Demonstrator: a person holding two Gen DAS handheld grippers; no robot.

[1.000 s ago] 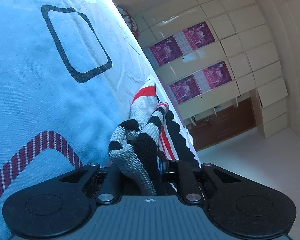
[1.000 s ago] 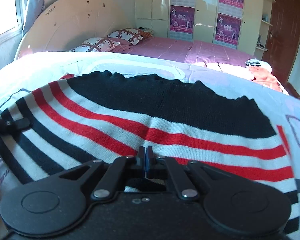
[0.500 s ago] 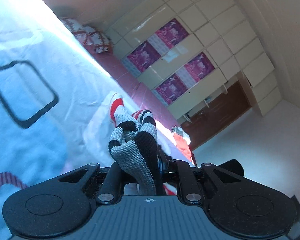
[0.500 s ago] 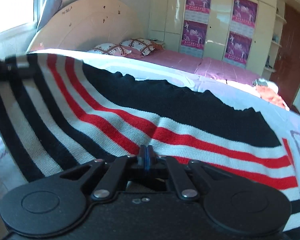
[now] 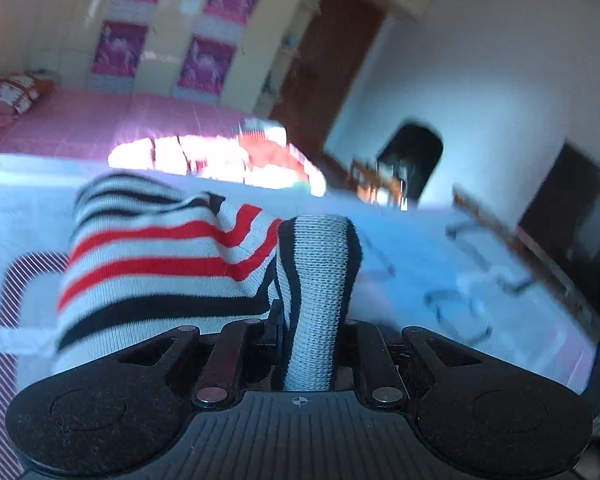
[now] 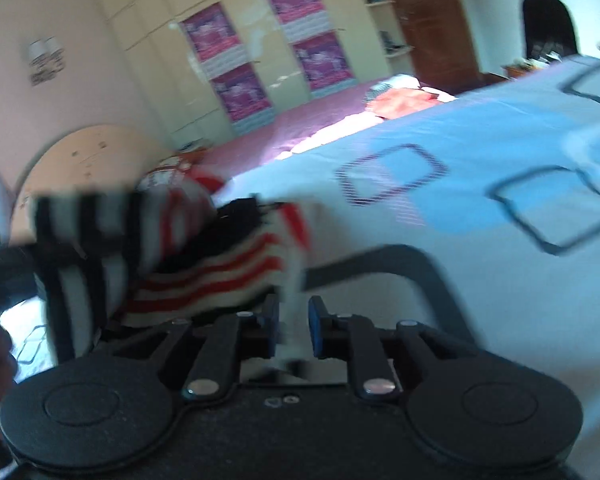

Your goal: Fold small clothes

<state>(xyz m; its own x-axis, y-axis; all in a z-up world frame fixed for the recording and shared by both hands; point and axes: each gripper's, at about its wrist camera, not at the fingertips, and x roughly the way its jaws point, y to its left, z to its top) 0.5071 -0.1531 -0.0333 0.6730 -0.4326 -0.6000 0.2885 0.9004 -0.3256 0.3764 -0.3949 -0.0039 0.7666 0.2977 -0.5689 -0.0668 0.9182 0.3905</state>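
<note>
Left wrist view: the left gripper point(image 5: 300, 320) is clamped on the red, white and black striped knit sweater point(image 5: 168, 264), which trails leftward over the pale blue patterned bedsheet point(image 5: 440, 256).

Right wrist view: the right gripper point(image 6: 291, 326) fingers stand apart, sweater hem between them, unpinched, bulk lying left.

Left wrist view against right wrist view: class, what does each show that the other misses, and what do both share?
Only the left wrist view shows the left hand-held gripper shut on a grey-and-black fold of the striped sweater.

Only the right wrist view shows the right hand-held gripper with its blue pads apart, a pale blurred strip of knit between them, and the rounded headboard.

Both show the sweater, the light blue bedsheet, the pink bed, the wardrobe posters and the brown door.
</note>
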